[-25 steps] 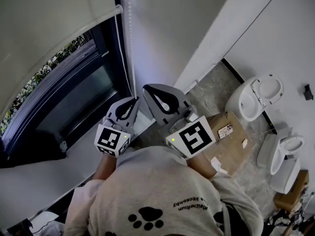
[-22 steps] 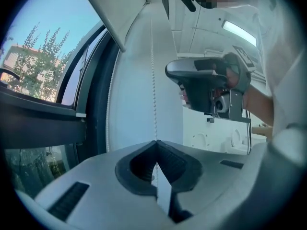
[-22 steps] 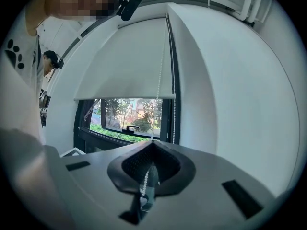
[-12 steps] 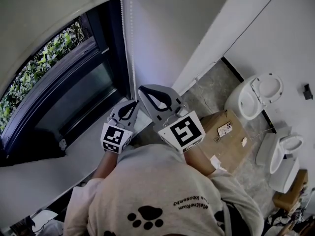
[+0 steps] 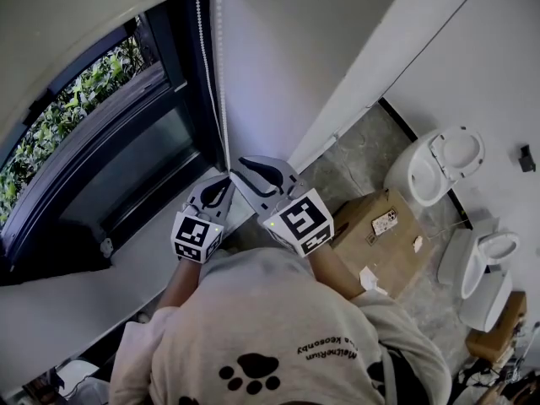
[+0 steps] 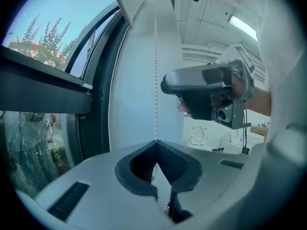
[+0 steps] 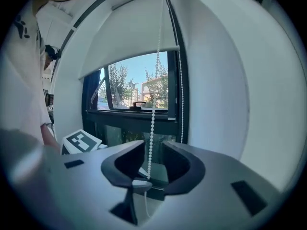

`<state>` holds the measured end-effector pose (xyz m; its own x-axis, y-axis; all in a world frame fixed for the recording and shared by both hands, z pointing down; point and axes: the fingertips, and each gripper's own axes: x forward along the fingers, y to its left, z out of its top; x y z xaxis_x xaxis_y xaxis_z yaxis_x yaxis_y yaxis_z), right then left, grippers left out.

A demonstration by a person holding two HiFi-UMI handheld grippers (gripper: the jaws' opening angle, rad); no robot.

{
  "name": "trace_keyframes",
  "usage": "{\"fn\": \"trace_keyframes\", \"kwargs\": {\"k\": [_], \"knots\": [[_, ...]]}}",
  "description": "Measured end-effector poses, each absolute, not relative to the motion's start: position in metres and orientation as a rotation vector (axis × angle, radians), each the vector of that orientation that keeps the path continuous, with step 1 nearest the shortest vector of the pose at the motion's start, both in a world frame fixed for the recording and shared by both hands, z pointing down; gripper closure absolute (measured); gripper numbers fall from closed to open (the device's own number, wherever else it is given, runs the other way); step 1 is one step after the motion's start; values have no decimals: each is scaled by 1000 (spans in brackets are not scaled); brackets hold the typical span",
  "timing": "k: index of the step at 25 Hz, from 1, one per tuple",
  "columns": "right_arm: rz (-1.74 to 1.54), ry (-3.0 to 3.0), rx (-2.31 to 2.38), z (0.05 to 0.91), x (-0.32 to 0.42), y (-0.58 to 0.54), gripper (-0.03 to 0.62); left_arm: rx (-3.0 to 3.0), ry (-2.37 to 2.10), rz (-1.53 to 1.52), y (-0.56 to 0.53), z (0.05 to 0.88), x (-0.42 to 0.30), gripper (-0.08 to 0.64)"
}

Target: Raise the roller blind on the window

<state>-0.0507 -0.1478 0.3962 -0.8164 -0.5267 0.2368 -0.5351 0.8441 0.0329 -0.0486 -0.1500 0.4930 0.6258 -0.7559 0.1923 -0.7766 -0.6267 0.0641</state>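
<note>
You're mid-pull on the roller blind (image 5: 67, 24), in a hand-over-hand step on the bead chain (image 6: 156, 80). The blind is hanging part-way up. In the right gripper view its bottom bar is crossing the upper part of the window (image 5: 110, 142), with clear glass and trees showing below it. There's more to raise, so I'm judging this as somewhere in the middle, not near done.

The left gripper (image 6: 156, 143) is clamping the chain: its jaws are meeting tip to tip, with the beads running straight up out of the pinch. The right gripper (image 7: 151, 147) is opening. Its jaws are standing apart and a strand of the chain is passing down between them, but the pads aren't pressing on it. So right now only the left is holding the load.

In the head view both grippers are sitting side by side, low by the right-hand window frame, just over the windowsill (image 5: 84, 302). The right gripper's tips are just beside the left's. The chain is dropping down the frame to them, with a second strand just beside it.

For the next move, I'd say you're bringing the right gripper up the chain, well above the left. Close it on the same strand the left is holding, not the neighbour. Only then open the left and pull down. Letting go early risks the blind slipping back.
</note>
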Motion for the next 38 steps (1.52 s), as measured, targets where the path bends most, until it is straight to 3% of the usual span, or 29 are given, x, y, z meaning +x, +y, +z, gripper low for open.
{"fn": "trace_keyframes", "kwargs": {"k": [1,5,18,31,34,38], "knots": [[73,-2806,794,395,-52,-146,449,2704,-1285,222,-150,493,-49,554],[84,-2872,795,383,-56,-146,451,2721,-1282,232,-148,493,-46,554],[-136,-2964,849,297,-62,-153,557,2723,-1230,273,-140,512,-40,554],[39,-2916,838,300,-63,-163,578,2789,-1183,295,-134,507,-34,552],[38,-2911,843,299,-61,-163,578,2742,-1158,139,-135,493,-40,457],[-11,-2901,862,299,-61,-164,578,2722,-1218,-38,-138,457,-59,457]]}}
